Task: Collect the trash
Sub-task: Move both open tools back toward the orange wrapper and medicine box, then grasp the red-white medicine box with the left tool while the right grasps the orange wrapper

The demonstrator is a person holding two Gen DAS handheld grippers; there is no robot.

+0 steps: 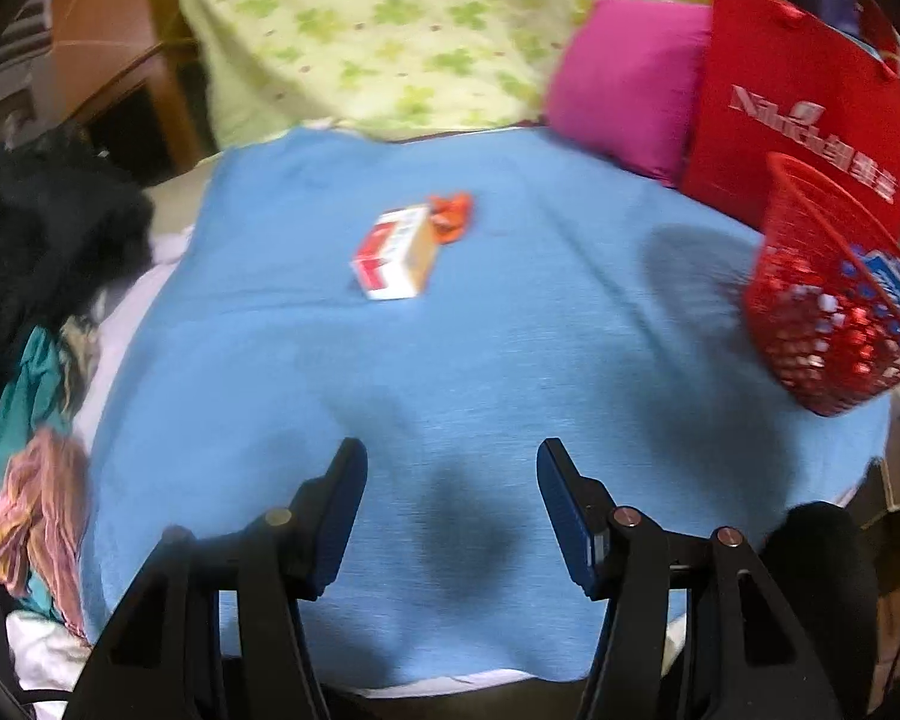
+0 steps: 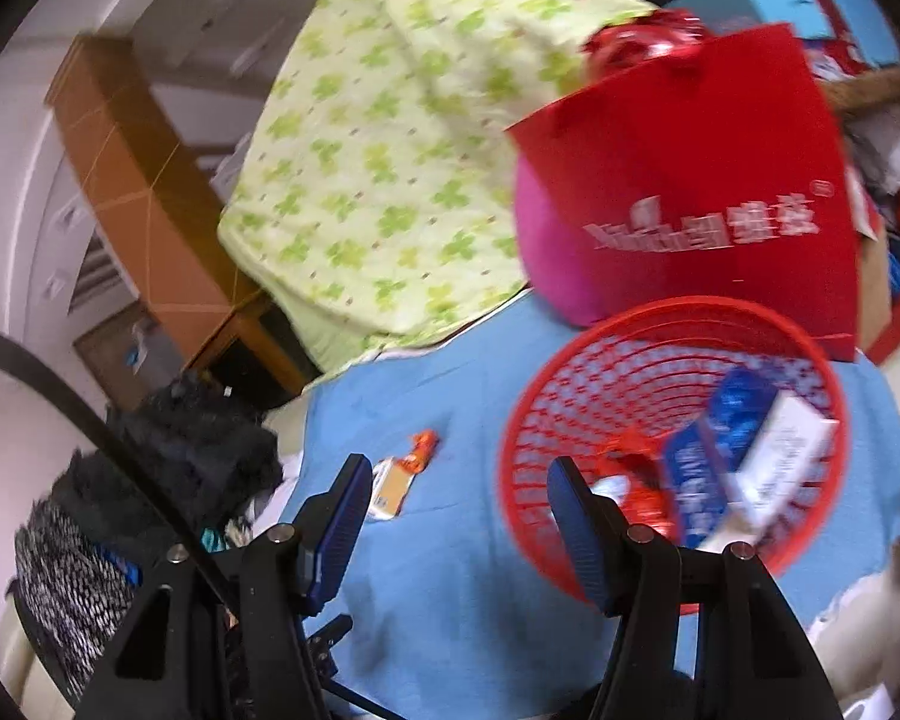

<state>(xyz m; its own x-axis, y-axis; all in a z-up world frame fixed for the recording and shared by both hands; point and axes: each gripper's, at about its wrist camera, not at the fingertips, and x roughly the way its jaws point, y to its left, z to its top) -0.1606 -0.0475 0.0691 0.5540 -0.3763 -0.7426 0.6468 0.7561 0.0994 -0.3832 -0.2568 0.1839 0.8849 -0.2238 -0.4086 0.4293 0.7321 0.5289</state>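
A red and white carton (image 1: 397, 253) lies on the blue cloth (image 1: 450, 360), with an orange wrapper (image 1: 453, 215) touching its far end. Both show small in the right wrist view, carton (image 2: 393, 487) and wrapper (image 2: 421, 449). A red mesh basket (image 1: 834, 312) stands at the right; in the right wrist view the basket (image 2: 570, 396) holds a blue and white box (image 2: 744, 468) and a red wrapper (image 2: 636, 480). My left gripper (image 1: 452, 516) is open and empty, above the cloth, short of the carton. My right gripper (image 2: 459, 522) is open and empty, by the basket's left rim.
A red paper bag (image 1: 798, 120) and a pink cushion (image 1: 624, 90) stand behind the basket. A green-patterned quilt (image 1: 390, 30) lies at the back. Dark clothes (image 1: 42, 228) and coloured fabrics (image 1: 36, 480) pile up at the left edge. A wooden frame (image 2: 132, 180) stands beyond.
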